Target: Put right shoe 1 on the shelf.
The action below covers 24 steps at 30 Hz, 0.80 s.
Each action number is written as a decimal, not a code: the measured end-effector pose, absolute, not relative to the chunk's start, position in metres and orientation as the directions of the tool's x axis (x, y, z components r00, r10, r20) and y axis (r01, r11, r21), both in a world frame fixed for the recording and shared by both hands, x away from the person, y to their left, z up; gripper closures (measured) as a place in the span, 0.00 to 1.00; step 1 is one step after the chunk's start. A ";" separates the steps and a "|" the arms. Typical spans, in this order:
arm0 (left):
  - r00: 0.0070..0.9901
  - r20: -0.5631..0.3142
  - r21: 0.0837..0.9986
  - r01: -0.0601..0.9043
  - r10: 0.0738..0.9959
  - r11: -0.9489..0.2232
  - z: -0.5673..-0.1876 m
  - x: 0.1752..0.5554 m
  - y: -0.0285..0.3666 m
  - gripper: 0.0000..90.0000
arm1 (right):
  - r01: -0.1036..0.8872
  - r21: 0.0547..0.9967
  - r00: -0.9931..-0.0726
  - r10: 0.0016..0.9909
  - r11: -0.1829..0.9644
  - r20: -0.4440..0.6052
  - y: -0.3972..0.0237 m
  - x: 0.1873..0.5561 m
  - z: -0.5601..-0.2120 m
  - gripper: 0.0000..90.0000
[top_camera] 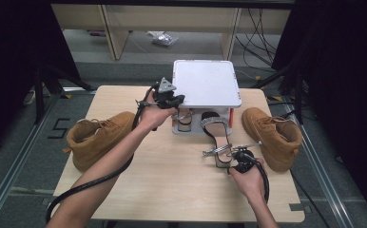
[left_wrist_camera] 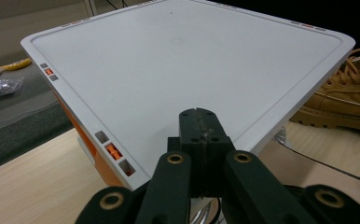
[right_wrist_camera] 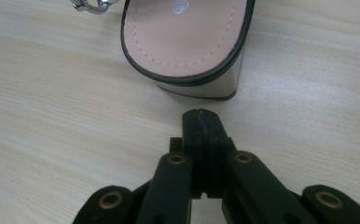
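Right tongs (right_wrist_camera: 200, 122) closed — just behind sandal (right_wrist_camera: 187, 37) heel.

Bare tabletop (top_camera: 172, 175) lies open between my hands, so I can pass freely there. The white rack (top_camera: 205, 83) blocks the middle back; the heeled sandal (top_camera: 218, 137) juts from under it. A tan boot (top_camera: 98, 137) walls the left edge, another boot (top_camera: 273, 135) the right.

The white rack (top_camera: 206, 83) is hiding the toe of the sandal (top_camera: 217, 135) and most of a second sandal (top_camera: 185, 122) under it. In the right gripper view, the top edge is cutting off the sandal's front.
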<state>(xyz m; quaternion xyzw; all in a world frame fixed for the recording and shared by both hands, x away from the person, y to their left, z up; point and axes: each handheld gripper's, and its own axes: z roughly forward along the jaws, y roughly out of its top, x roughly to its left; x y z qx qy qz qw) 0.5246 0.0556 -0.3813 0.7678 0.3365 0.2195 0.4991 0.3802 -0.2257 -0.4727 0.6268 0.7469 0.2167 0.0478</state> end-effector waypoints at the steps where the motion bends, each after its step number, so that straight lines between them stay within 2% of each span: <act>1: 0.677 0.001 0.914 0.297 0.736 -0.275 -0.381 0.525 0.056 1.00 | 0.912 0.390 -0.219 0.955 0.127 0.200 -0.226 0.380 -0.473 1.00; 6: 0.677 0.001 0.914 0.297 0.736 -0.275 -0.381 0.525 0.055 1.00 | 0.887 0.436 -0.251 0.950 0.149 0.186 -0.228 0.382 -0.474 1.00; 24: 0.680 0.008 0.913 0.294 0.733 -0.282 -0.381 0.525 0.055 1.00 | 0.869 0.487 -0.202 0.961 0.086 0.190 -0.225 0.384 -0.469 1.00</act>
